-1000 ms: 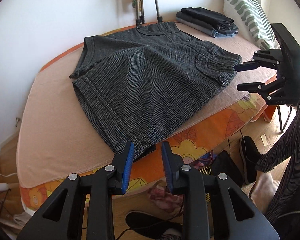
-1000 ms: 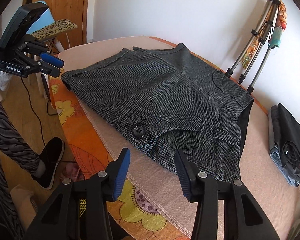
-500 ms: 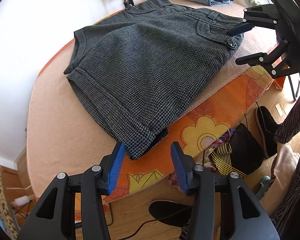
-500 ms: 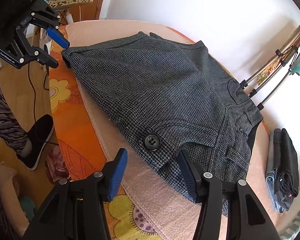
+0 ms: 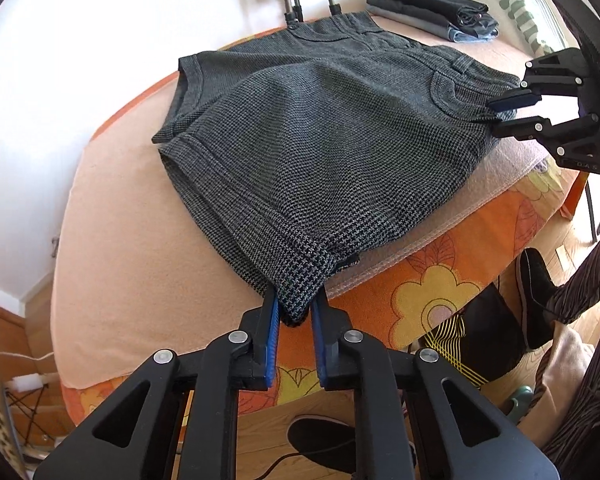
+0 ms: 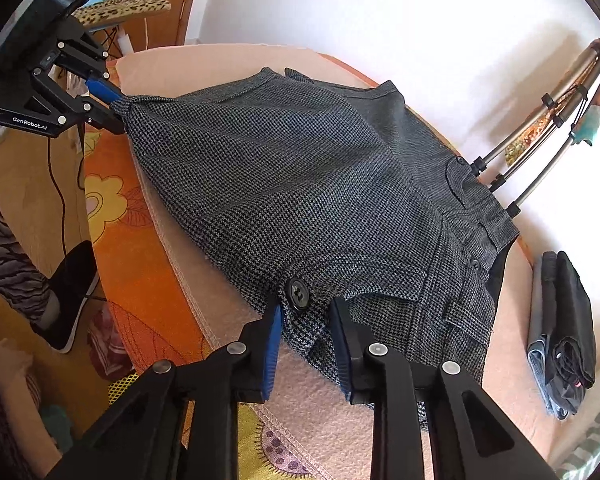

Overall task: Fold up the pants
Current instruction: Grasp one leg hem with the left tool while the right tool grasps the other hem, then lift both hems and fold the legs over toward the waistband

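Both claws, open a second ago, now pinch the pants [image 5: 320,152] lying ahead on the bed [image 5: 112,208]: left claw [image 5: 295,312] holds hem corner, right claw [image 6: 306,316] holds waistband. Ready to lift.

Left tongs [image 5: 294,312]: black angular frame, blue pads, silver round screws, white "GenRobot.AI" lettering on body. Right tongs [image 6: 306,320]: same build. Person: zebra-striped trouser leg [image 6: 0,248], black shoe [image 6: 70,292].
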{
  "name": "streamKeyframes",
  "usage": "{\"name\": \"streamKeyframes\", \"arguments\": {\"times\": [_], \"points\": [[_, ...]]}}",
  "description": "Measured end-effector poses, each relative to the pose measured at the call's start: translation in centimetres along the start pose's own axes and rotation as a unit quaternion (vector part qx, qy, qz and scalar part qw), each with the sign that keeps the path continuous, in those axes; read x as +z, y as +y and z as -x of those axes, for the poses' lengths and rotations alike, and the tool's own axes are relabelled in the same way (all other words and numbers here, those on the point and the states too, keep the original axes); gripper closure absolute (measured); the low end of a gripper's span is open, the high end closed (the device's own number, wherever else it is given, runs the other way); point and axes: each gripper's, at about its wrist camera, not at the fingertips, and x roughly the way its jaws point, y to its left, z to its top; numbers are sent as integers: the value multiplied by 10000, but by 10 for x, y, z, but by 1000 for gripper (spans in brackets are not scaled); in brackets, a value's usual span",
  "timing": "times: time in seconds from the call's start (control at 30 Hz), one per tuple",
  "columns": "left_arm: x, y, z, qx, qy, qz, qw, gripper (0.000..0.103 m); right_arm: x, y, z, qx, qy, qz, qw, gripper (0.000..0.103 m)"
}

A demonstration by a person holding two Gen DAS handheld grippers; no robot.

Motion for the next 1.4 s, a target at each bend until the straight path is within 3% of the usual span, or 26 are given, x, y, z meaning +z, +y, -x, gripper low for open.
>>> {"name": "streamKeyframes", "arguments": {"times": [0.23,0.4,0.47,0.53,0.63,0.7,0.8,0.97,1.4], "points": [[23,8,20,113,-453,148,9988,94,7,-12,8,145,-163,-246,9995,81],[43,16,26,122,-690,295,9971,95,2,-9,8,68,-174,-59,9998,40],[48,16,29,110,-787,292,9964,95,-4,-5,7,-107,-152,137,9997,33],[52,16,32,145,-852,263,9959,95,-9,-3,3,-293,-55,260,9992,32],[56,19,35,97,-968,353,9946,95,-14,-9,-4,-509,133,238,9983,46],[59,23,37,90,-1038,439,9936,96,-14,-16,-2,-443,170,117,9988,77],[64,30,39,127,-1136,538,9920,96,-6,-27,11,-433,-24,-114,9990,86],[80,51,43,54,-1325,791,9880,96,17,-55,28,-596,-358,-233,9973,89],[168,98,22,217,-1736,813,9812,96,101,-143,7,-1139,-447,-172,9923,91]]}}
